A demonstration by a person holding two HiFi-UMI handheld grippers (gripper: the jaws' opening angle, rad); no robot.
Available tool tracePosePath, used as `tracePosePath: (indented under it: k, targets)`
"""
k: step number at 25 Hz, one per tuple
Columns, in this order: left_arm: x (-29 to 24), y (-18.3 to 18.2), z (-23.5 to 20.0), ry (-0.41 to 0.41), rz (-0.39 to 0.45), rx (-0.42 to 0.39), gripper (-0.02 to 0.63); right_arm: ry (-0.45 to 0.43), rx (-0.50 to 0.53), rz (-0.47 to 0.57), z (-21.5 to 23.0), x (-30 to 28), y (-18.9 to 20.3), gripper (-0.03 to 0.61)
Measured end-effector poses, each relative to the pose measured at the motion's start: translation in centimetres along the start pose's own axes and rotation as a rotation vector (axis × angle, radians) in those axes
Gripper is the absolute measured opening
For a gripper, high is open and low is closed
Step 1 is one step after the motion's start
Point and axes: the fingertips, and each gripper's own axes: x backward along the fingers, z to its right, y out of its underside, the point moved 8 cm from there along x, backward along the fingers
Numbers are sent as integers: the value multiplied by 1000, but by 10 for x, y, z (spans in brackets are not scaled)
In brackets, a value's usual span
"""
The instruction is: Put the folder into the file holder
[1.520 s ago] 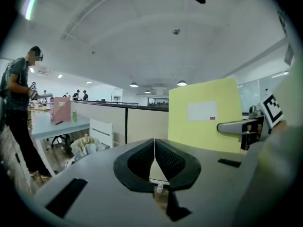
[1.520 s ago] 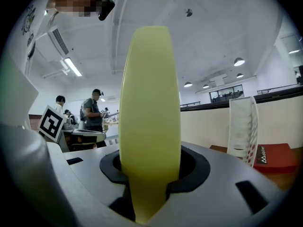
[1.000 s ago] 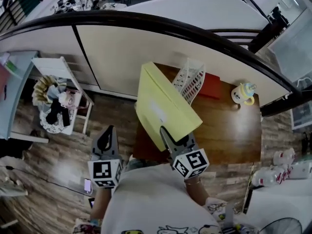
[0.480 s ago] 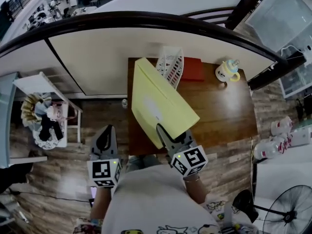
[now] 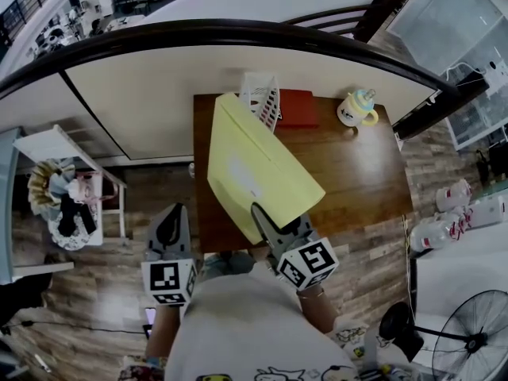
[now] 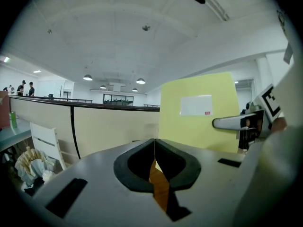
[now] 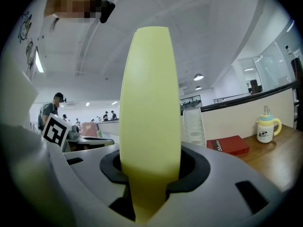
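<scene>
**Folder (image 5: 254, 165) up in the air, holder (image 5: 260, 101) not loaded yet**

Our right tongs (image 5: 266, 225) were clamped on the near bottom edge of the yellow folder, holding it up on edge above the near side of the table (image 5: 365, 189). We reckon that edge-on grip was so it could drop straight into a slot. Our left tongs (image 5: 169, 228) were closed with nothing in them, off past the table's left side, probably just keeping out of the way. The white holder stood upright at the far edge of the table, right by the folder's top corner, and looked empty as far as we could tell. A red book (image 5: 298, 108) lay just beside it, with a cup (image 5: 355, 108) further right. So the folder wasn't in yet.
</scene>
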Motion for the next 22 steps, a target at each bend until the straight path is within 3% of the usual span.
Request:
tracePosePath:
  k: [10,22]
  targets:
    - [-9,-2,26,58,4,0,6,42,-132,113,17,30,-31,163]
    - [-16,-7,47,125,24,-17,6,159,-124,175,39,46,-61,163]
